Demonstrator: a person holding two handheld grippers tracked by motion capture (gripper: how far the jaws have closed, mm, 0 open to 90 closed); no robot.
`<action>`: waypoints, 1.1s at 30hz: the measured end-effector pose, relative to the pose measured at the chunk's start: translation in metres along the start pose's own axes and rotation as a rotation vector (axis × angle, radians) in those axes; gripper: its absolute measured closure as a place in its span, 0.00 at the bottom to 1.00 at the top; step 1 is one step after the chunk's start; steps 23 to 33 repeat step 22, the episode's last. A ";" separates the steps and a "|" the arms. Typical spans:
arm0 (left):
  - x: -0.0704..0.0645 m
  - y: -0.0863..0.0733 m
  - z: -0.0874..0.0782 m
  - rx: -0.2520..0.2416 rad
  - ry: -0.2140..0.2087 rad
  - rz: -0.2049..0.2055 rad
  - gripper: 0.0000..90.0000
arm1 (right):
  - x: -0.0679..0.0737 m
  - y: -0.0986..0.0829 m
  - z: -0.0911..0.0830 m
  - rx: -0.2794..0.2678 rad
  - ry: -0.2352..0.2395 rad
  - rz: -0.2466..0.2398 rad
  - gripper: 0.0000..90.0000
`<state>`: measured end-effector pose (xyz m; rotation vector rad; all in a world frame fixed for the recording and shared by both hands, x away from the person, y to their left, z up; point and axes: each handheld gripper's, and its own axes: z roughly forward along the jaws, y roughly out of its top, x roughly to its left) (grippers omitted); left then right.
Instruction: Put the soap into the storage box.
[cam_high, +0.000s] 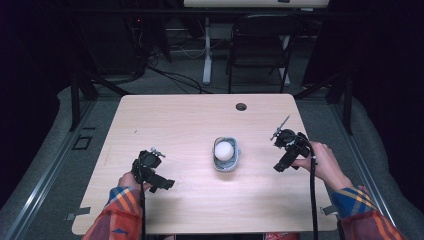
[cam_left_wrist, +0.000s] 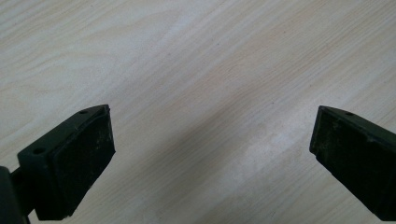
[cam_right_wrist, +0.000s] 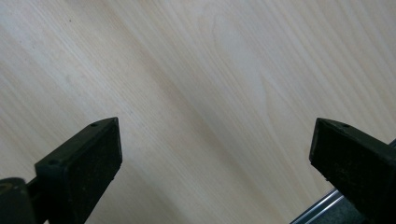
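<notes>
Where the person's left hand (cam_high: 128, 181) comes up from the near edge of the wooden table (cam_high: 180, 115), it holds the left gripper (cam_high: 150, 170) low over the wood, near the table's left side. In the left gripper view, the left gripper's (cam_left_wrist: 212, 154) two black jaws are spread wide apart. There is just bare, pale wood between them, and they pinch nothing.

Going toward the middle, a small grey bowl (cam_high: 227, 160) sits on the table. A round white ball (cam_high: 224, 149) rests inside it, maybe an egg, but I cannot tell for sure. The bowl is well apart from both grippers, about midway between them. Farther back on the table there is a small dark round hole (cam_high: 241, 106).

On the right, the right hand (cam_high: 320, 161) holds the right gripper (cam_high: 289, 148) close to the table's right edge. A black cable (cam_high: 313, 200) hangs down from it toward the person. In the right gripper view, the right gripper's (cam_right_wrist: 215, 161) jaws are also spread wide, with just wood between them. The table's edge (cam_right_wrist: 317, 205) peeks in at the bottom right corner there.

Both arms wear bright checked sleeves (cam_high: 120, 210). Behind the table stands a dark folding chair (cam_high: 257, 47).
</notes>
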<state>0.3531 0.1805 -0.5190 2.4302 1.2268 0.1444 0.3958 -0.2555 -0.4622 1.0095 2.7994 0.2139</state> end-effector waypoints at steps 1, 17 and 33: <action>0.000 0.000 0.000 0.000 -0.001 0.000 0.00 | 0.000 -0.002 0.000 0.002 0.004 0.003 0.02; -0.001 0.001 0.000 0.005 -0.001 0.002 0.00 | 0.008 -0.053 0.047 0.046 -0.016 0.074 0.02; -0.001 0.001 0.000 0.001 -0.002 0.004 0.00 | 0.010 -0.053 0.055 0.080 -0.006 0.054 0.02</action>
